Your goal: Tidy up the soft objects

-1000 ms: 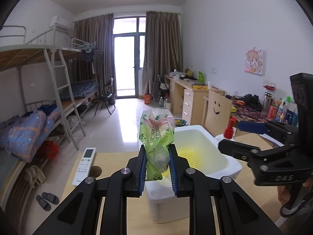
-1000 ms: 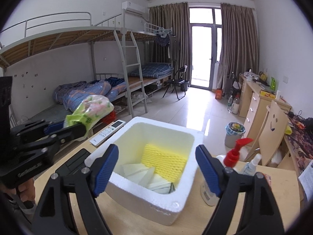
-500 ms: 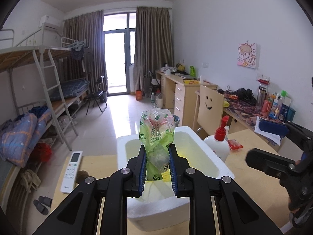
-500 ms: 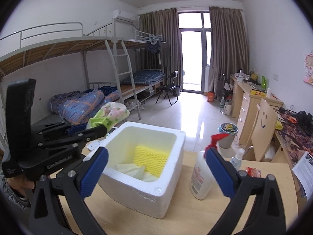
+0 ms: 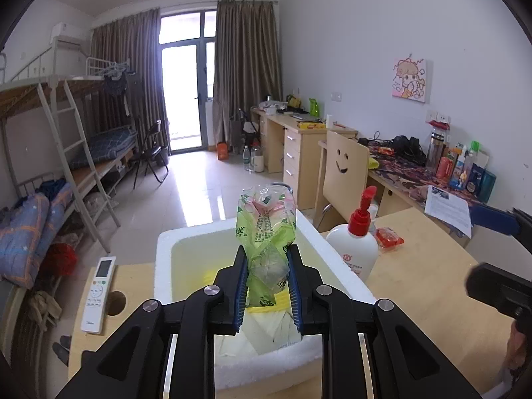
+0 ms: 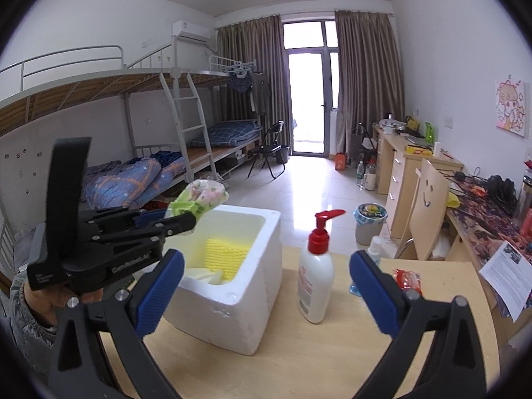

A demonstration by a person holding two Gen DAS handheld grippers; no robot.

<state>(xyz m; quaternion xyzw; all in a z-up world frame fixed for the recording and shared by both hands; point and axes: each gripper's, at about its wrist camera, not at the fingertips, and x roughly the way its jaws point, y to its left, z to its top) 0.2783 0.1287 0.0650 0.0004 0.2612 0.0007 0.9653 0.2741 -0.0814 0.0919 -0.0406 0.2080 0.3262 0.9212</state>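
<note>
In the left wrist view, the left gripper (image 5: pixel 267 277) was clamped on a crumpled green plastic packet (image 5: pixel 266 229), its 2 blue pads pressing the packet's lower half while the printed top stood up above them. The packet hung over the near part of the white foam box (image 5: pixel 163 259), above the yellow foam sheet and white sheets lying inside. A pump bottle (image 5: pixel 357 249) stood just right of the box, a small red packet (image 5: pixel 387 236) beyond it, and a remote control (image 5: pixel 98 294) lay at the left on the wooden table (image 5: pixel 415 272).

In the right wrist view, the right gripper (image 6: pixel 266 294) had just been opening and stood wide apart with nothing between its jaws; it faced the gap between box and bottle. At the left, the other gripper carried the packet over the box's far-left rim.

The step in hand looked like placing the packet into the box. The next move would call for lowering it inside, then releasing.
</note>
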